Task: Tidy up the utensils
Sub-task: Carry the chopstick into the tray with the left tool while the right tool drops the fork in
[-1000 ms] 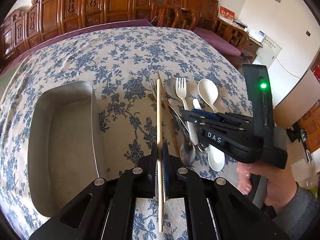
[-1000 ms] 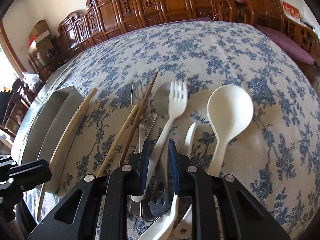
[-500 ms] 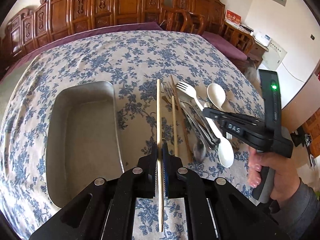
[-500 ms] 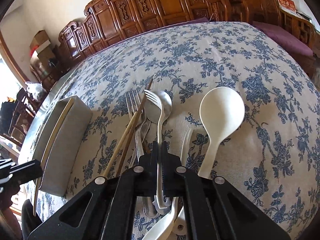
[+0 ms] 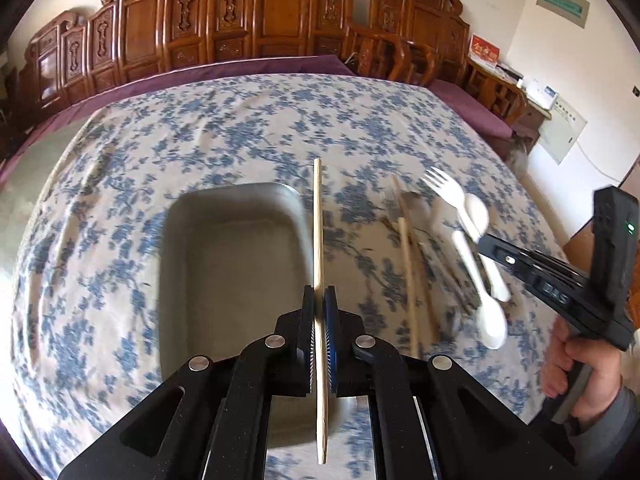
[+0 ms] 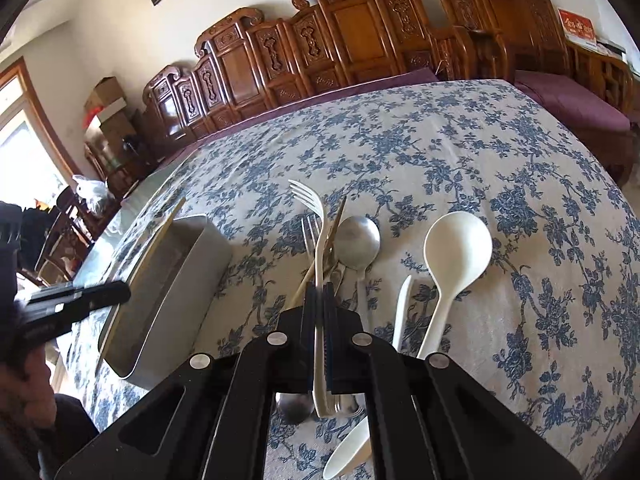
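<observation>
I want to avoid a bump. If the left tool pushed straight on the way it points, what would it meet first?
Probably the metal tray: the left tool, shut on a chopstick, points along the tray's right wall. Height above it is unclear, so it might pass over to the tablecloth.

Tray [image 5: 224, 248] left of utensil pile [image 6: 356, 248] on tablecloth [image 6: 480, 168].

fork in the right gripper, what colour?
White fork, clamped in the right gripper; the right wrist view shows it best.
</observation>
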